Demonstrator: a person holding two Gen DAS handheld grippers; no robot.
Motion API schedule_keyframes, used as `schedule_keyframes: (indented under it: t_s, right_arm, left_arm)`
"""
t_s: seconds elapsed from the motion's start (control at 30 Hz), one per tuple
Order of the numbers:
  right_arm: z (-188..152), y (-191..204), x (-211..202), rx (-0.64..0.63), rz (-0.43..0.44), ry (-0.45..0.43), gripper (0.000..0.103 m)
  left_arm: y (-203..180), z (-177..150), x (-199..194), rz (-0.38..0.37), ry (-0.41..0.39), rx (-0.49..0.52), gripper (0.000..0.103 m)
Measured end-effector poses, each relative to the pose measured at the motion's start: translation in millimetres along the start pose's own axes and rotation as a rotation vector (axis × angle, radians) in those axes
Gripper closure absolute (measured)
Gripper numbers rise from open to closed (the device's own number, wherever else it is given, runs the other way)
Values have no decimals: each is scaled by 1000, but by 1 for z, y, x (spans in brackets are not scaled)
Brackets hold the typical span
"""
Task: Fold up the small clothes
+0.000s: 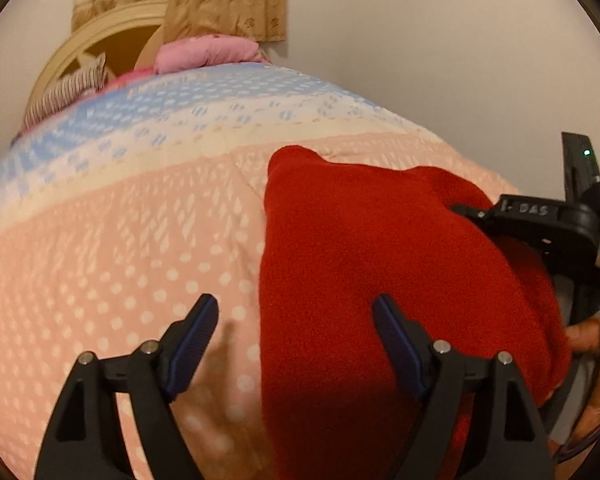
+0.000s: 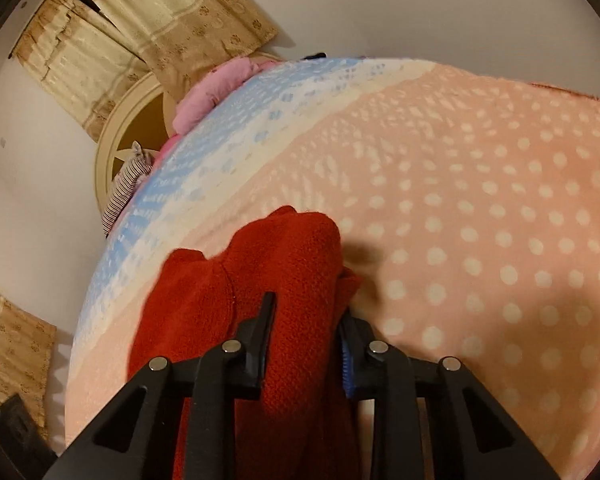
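Right gripper (image 2: 306, 336) is clamping a bunched fold of the red knit garment (image 1: 364, 264).

Left gripper (image 1: 296, 332) is hovering with jaws wide apart, the garment's straight left edge running up between them. The fuzzy, nubbly cloth is lying on the soft dotted peach blanket (image 2: 480, 208), which is stretching open toward 3 o'clock in the right wrist view and 9 o'clock in the left.

Fuzzy red knit garment (image 1: 380, 260) lies on soft, matt dotted blanket (image 1: 120, 260).
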State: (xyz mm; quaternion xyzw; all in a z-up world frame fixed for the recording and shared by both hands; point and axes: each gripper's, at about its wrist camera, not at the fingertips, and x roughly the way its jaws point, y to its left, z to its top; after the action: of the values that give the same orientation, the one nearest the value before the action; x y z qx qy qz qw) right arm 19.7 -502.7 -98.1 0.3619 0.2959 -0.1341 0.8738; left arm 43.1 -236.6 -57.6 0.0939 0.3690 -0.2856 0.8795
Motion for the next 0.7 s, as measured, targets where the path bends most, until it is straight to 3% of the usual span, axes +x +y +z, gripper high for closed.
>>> schedule_keyframes:
  t_s: [0.17, 0.33, 0.43, 0.53, 0.6, 0.7]
  right_arm:
    - [-16, -18, -35, 62, 25, -30, 67]
    - [-50, 20, -114, -46, -81, -206, 64]
    - [-79, 49, -133, -114, -166, -264, 64]
    - [-95, 84, -125, -253, -257, -246, 64]
    - [-112, 92, -124, -259, -248, -261, 64]
    - [-131, 90, -109, -242, -257, -184, 64]
  left_arm:
    - [6, -2, -16, 2, -10, 19, 20]
    - [1, -7, -32, 22, -36, 70, 20]
    - [2, -13, -38, 6, -27, 72, 19]
    - [8, -24, -44, 8, -12, 77, 18]
    - [11, -32, -46, 9, -4, 87, 17]
    - [13, -40, -48, 21, 10, 104, 17]
